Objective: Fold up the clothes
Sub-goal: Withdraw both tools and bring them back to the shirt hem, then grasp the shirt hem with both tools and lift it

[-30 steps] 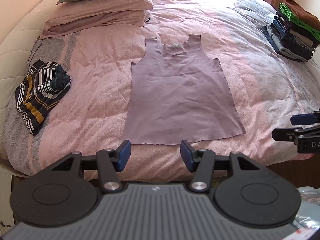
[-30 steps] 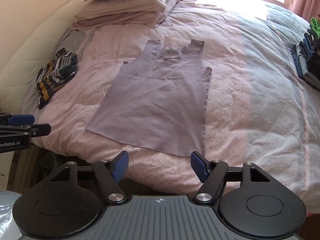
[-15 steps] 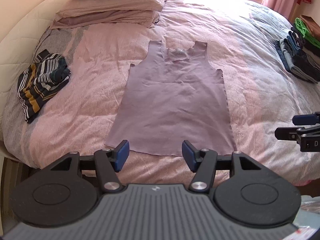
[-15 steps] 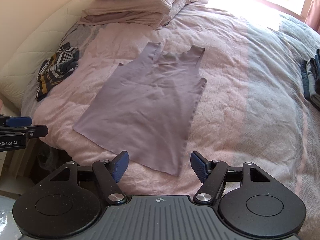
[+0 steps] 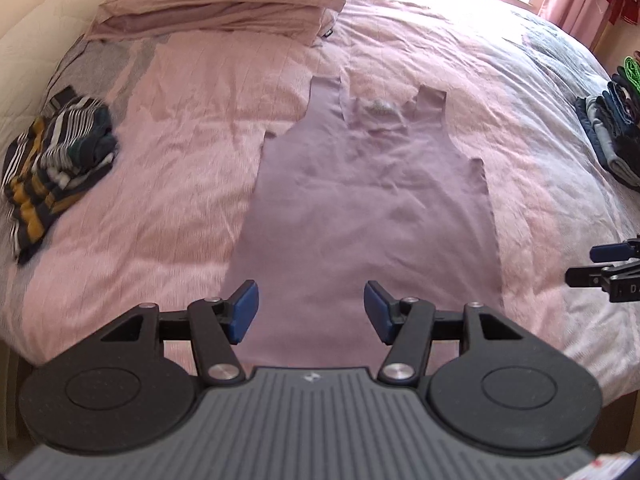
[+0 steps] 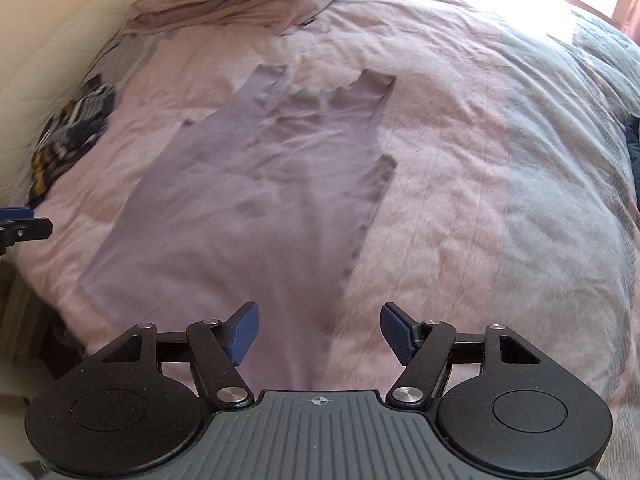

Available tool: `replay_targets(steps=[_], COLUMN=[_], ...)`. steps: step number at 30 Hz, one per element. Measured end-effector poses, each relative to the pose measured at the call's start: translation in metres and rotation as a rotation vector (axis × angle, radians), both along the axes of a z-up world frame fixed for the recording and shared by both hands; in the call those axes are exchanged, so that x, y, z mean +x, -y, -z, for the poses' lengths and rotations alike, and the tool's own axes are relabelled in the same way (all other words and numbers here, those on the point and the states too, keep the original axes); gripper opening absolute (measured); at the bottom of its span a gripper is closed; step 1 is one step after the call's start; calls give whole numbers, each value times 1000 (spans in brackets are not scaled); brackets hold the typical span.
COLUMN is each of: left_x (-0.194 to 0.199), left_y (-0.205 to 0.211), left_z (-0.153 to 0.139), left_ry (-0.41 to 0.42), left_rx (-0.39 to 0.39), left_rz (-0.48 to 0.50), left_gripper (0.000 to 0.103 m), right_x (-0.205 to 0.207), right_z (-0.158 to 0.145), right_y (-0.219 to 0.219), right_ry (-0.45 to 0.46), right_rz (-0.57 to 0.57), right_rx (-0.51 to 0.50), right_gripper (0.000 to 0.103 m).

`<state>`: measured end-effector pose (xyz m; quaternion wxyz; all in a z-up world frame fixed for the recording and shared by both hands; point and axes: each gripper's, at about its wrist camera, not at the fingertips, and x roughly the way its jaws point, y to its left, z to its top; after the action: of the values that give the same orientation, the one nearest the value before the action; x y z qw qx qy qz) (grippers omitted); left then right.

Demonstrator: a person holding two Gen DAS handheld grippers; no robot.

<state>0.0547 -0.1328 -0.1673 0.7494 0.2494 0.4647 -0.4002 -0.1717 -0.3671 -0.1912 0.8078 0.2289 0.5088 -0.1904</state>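
Note:
A mauve sleeveless top [image 5: 360,208] lies flat on the pink bed, straps toward the pillows, hem toward me. My left gripper [image 5: 311,312] is open, hovering over the hem's left half with nothing between its blue pads. In the right wrist view the same top [image 6: 256,200] spreads out ahead, and my right gripper [image 6: 320,334] is open above its lower right corner, the top's right edge running between the pads. Each gripper shows at the other view's edge: the right gripper [image 5: 600,268] and the left gripper [image 6: 24,226].
A crumpled striped garment [image 5: 52,160] lies at the bed's left edge. Stacked folded clothes [image 5: 612,136] sit at the right edge. Pink pillows [image 5: 224,4] lie at the head. The bed's near edge [image 5: 24,344] drops off just below the hem.
Both grippers have moved forward and lower toward the bed, so the top's hem now lies under the fingers. Both stayed open. The top has not moved.

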Motion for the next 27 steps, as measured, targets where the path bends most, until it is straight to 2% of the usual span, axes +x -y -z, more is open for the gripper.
replay_targets(steps=[3, 7, 12, 15, 18, 21, 24, 27], left_x=[38, 89, 151, 182, 205, 223, 231, 234], left_y=[34, 92, 173, 222, 265, 301, 325, 342], left_z=[18, 47, 80, 100, 120, 139, 157, 177], left_ry=[23, 41, 28, 54, 85, 86, 90, 115], left_rx=[-27, -55, -90, -96, -82, -73, -64, -24], left_rz=[65, 184, 363, 492, 604, 673, 746, 802], left_gripper=[53, 47, 44, 40, 38, 36, 36, 29], right_x=[15, 46, 99, 131, 161, 191, 215, 229], right_z=[8, 25, 53, 69, 84, 99, 117, 135], right_y=[33, 76, 132, 167, 202, 227, 244, 255], right_ry=[50, 111, 133, 155, 162, 149, 128, 98], right_rz=[53, 93, 41, -8, -36, -85, -134, -171], right_rx=[-34, -74, -142, -189, -211, -245, -246, -245], right_gripper=[65, 60, 49, 46, 43, 43, 43, 43])
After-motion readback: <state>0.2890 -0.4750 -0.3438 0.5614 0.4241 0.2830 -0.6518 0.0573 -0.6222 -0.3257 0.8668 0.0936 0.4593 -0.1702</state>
